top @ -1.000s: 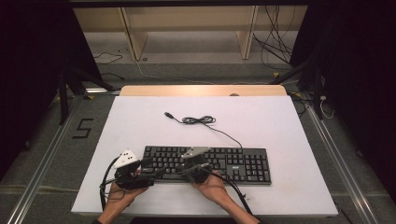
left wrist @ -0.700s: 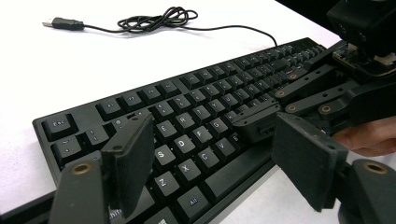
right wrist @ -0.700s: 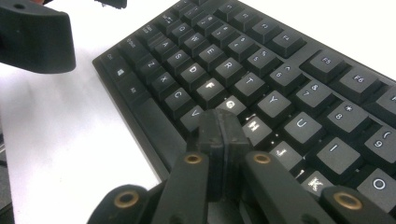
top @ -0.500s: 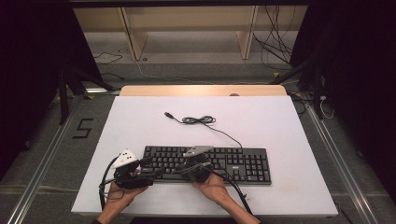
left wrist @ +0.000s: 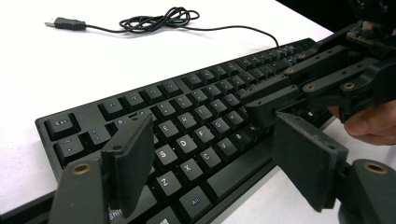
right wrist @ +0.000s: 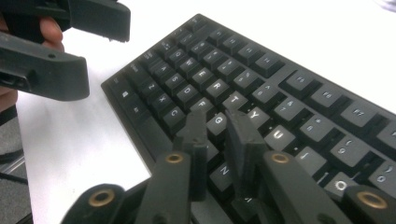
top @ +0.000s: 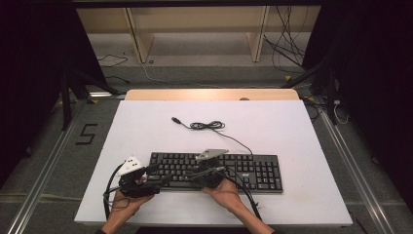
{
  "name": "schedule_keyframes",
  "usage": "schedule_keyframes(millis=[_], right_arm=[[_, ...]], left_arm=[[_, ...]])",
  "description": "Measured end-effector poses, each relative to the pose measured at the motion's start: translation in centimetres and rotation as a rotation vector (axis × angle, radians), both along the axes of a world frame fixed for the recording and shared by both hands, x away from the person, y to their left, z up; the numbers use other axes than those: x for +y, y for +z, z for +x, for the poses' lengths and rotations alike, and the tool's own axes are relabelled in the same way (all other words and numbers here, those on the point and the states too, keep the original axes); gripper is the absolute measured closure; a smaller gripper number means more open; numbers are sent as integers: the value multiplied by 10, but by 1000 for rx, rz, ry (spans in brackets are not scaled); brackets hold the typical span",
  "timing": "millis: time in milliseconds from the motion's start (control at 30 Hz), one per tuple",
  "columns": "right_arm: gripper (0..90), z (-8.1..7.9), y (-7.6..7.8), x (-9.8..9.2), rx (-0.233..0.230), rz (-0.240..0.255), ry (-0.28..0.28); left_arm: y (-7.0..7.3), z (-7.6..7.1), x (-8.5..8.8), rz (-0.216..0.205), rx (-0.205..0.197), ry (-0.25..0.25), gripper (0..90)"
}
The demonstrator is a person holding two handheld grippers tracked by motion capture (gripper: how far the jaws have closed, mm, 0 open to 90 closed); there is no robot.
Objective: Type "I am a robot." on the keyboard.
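Observation:
A black keyboard (top: 248, 168) lies across the near half of the white table (top: 146, 126). Its thin cable (top: 207, 126) is coiled behind it and ends in a loose USB plug (top: 175, 119). My left gripper (left wrist: 215, 140) is open wide and hovers over the keyboard's (left wrist: 187, 102) left front corner with nothing between its pads. My right gripper (right wrist: 217, 123) points down at the letter keys (right wrist: 219, 88) near the middle row. Its jaws have just been opening and stand a narrow gap apart with nothing between them. In the high view both grippers, left (top: 163, 179) and right (top: 195, 174), sit close together at the keyboard's front edge.
Bare white tabletop surrounds the keyboard, with the most room at the back and right. A wooden strip (top: 209, 94) borders the far edge. Beyond it are shelf legs and floor cables (top: 287, 53). Dark curtains close both sides.
In the high view neither hand nor the keyboard has visibly shifted.

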State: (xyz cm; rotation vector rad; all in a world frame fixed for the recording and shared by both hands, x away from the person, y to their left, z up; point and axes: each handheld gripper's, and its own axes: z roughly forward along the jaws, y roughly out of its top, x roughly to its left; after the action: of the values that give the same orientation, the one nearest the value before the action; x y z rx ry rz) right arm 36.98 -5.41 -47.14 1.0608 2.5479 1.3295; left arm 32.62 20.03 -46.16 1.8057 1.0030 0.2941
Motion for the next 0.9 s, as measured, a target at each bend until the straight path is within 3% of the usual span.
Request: schedule_keyframes(millis=[300,467,700,900], right_arm=[[547,4,7,-9,-5,28,-10],[497,8,10,-17,0,37,-29],[495,14,13,-27,0,30,-69],[645,18,12,-32,-7,5,-98]], left_arm=[[1,0,0,-4,-5,1,293],[1,0,1,-4,-5,2,292],[0,0,1,-4,-5,2,288],[1,0,1,-4,-8,1,287]])
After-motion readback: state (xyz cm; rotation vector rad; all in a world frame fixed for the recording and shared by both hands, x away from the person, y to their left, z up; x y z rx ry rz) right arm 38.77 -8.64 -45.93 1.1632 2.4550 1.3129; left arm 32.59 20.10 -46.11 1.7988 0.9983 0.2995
